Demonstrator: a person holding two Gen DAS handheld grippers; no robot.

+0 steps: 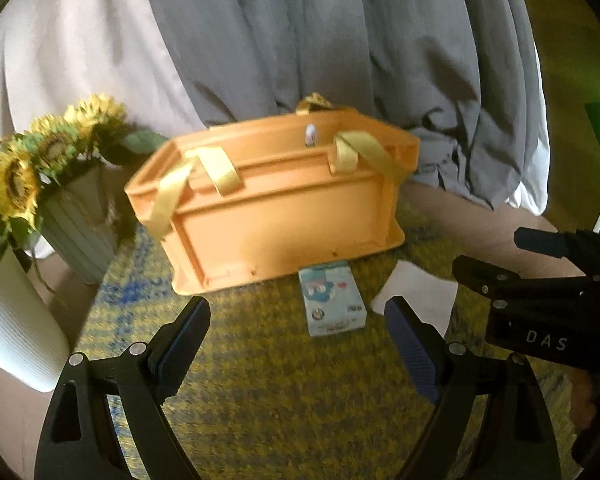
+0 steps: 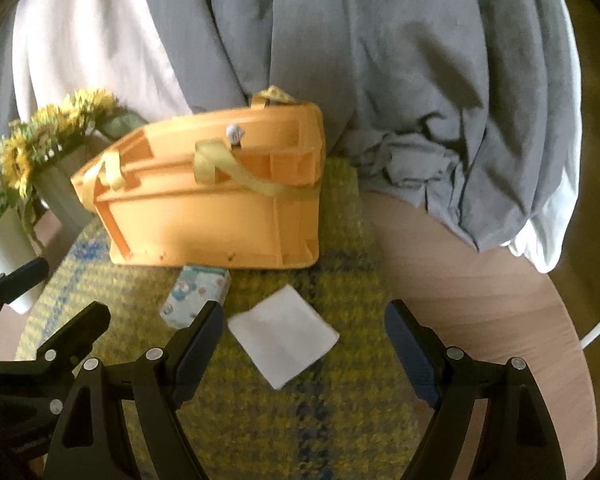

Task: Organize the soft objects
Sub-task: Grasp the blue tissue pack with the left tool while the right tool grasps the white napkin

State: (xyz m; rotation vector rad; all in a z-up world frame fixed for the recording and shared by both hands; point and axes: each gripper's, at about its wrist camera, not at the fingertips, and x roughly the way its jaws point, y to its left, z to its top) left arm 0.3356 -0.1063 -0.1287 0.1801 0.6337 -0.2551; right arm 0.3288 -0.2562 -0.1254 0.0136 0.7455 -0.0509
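We read "DAS" on the right gripper (image 1: 496,268), both grippers' fingers apart, empty, over the tissue pack (image 1: 332,300).

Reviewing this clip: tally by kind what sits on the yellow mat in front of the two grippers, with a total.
Orange crate with yellow straps: 1
Blue printed tissue pack: 1
White folded cloth: 1
Total: 3
Both the left gripper and the right gripper are open and hold nothing.
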